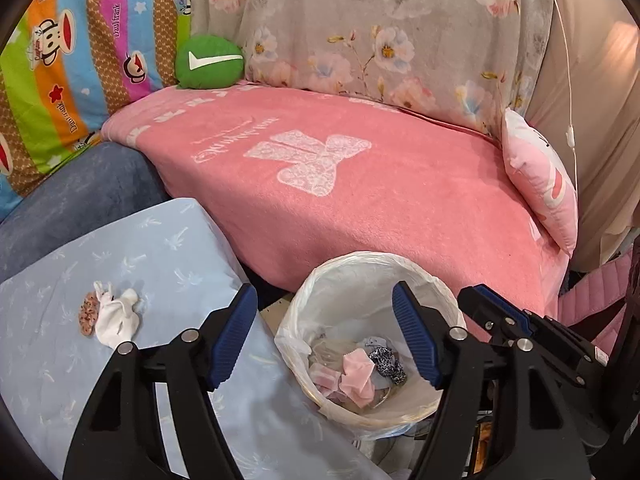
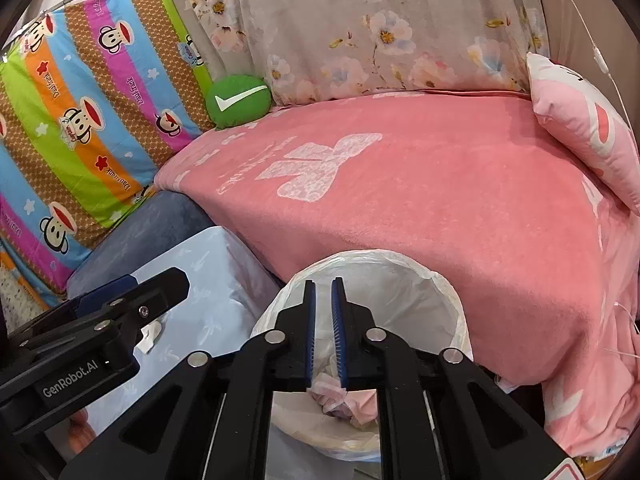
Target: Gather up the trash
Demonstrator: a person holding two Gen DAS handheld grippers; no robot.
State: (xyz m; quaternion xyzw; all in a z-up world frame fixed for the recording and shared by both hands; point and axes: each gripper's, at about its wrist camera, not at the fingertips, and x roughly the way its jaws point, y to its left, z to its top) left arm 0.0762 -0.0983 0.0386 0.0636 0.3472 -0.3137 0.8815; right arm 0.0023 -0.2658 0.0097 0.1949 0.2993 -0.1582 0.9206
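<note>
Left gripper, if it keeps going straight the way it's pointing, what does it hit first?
Probably the bin liner at the far rim of the trash bin: the open left gripper points over the bin's mouth toward it. Depth is unclear.

A pink blanket (image 1: 360, 184) covers the bed; a green round cushion (image 1: 209, 62) sits at its far left corner; a pink pillow (image 1: 540, 184) leans at its right edge; a striped monkey-print sheet (image 1: 80, 60) hangs left of it.

Fuzzy matt pink blanket (image 1: 360, 200); thin, crinkled translucent plastic liner (image 1: 372, 276) in bin.
</note>
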